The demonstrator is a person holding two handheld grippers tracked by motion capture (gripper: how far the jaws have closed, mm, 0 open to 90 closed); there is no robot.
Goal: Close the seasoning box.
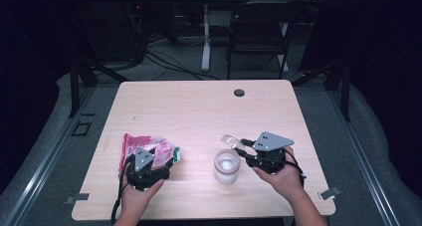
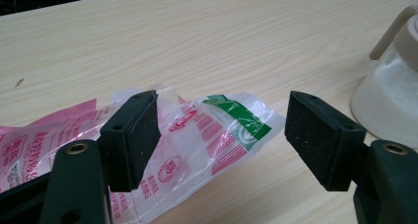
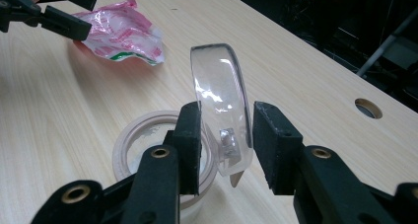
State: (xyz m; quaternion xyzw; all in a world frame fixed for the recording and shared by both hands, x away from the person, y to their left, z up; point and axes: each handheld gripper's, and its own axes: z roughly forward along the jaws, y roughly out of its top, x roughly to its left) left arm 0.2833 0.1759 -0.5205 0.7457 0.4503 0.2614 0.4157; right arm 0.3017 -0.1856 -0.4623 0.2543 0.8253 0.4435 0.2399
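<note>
- A dim room with a folding chair (image 1: 259,29) and cables on the floor lies behind a pale wooden counter (image 1: 199,111) at the middle of the high view.
- At the lower middle of that view stands a clear jar (image 1: 227,167) with white powder inside; its hinged clear lid (image 3: 219,93) stands upright, swung open.
- The right hand-held gripper (image 1: 241,149), at the lower right, has its jaws on either side of the lid. In the right gripper view the pads stand a little apart from the lid, so it looks let go, not pinched.
- The left hand-held gripper (image 1: 149,162), at the lower left, rests over a crumpled pink and white bag (image 1: 147,149) with a green corner. In the left gripper view its jaws stand wide, one pad on or just above the plastic, nothing clamped.
- The step in hand seems to be opening the jar, with the lid now up.
- The next move likely calls for drawing the right hand-held gripper back without knocking the lid shut, and closing the left one on the bag's edge.
</note>
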